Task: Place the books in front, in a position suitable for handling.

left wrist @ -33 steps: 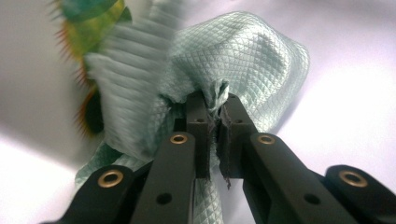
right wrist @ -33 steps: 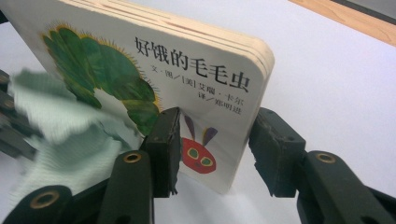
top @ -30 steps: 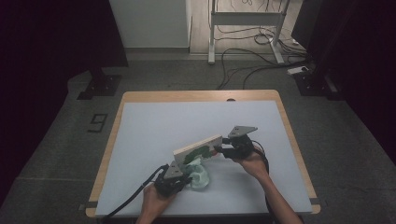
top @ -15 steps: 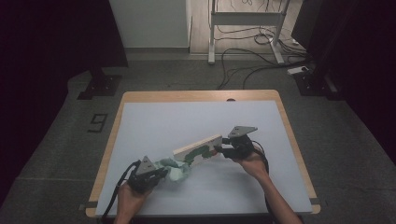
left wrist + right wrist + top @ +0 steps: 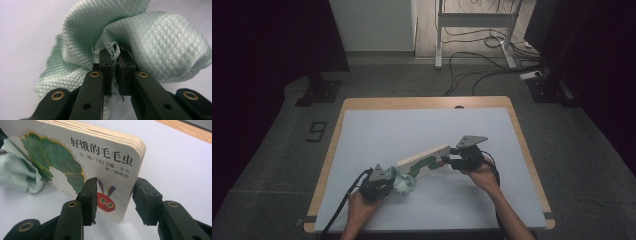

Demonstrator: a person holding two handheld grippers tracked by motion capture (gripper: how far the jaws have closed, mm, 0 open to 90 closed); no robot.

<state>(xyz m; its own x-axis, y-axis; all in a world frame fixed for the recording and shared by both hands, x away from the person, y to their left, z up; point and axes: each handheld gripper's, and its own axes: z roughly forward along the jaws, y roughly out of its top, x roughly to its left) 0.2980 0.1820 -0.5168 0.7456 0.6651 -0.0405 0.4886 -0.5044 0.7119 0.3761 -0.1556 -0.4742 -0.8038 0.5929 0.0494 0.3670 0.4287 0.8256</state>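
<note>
Board book (image 5: 424, 161) lies tilted near the desk's (image 5: 422, 125) 6 o'clock edge, right gripper (image 5: 451, 162) clamping its 3 o'clock end. Left gripper view: jaws clenched on a fold of mint cloth (image 5: 150, 42). Right gripper view: jaws grasp the caterpillar book's (image 5: 105, 157) corner; cloth (image 5: 17, 172) touches it at 9 o'clock.

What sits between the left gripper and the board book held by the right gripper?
The bunched pale green cloth, pinched in the left gripper, fills that stretch in the high view; the right gripper view shows it against the board book.
</note>
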